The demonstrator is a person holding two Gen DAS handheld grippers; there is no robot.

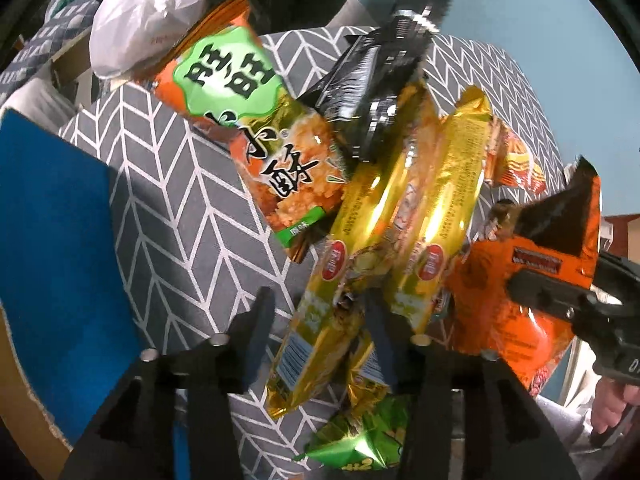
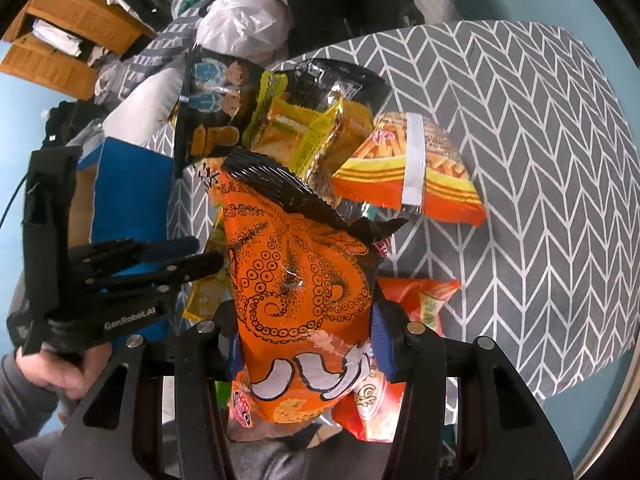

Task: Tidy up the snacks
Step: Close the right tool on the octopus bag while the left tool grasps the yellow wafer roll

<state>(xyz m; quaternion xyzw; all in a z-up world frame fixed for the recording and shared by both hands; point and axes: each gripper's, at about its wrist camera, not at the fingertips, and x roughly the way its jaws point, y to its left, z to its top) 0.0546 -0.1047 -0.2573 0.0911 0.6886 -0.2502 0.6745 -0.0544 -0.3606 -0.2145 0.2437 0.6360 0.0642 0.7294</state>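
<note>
The right gripper [image 2: 306, 332] has its jaws clamped across the lower part of an orange octopus-print bag [image 2: 296, 288], which stands up out of them with its long axis running away from the jaws and its crimped black top seam farthest out. The left gripper [image 1: 320, 320] points steeply down over the heap with its jaws parted and released: one finger stands over bare cloth, the other reaches in among the two gold packets [image 1: 400, 208], which lie side by side with their length running away from the jaws; whether that finger touches the foil I cannot tell. So the left hand is the nearer one to the gold pair, and to my eye a grasp across their narrow width would suit them best. All the bags are glossy crinkled film, puffy and soft, likely to slip and buckle under a squeeze. Farther out lie an orange-and-green rice-cracker bag [image 1: 244, 120], a black packet [image 1: 368, 80] tilted over the gold ones, and a flat fries packet [image 2: 408, 168] with a white strip across it. They rest on a grey herringbone cloth [image 2: 540, 160] covering the desk, a blue box [image 1: 52, 240] stands beside the heap, and a white plastic bag [image 2: 244, 20] sits beyond.
</note>
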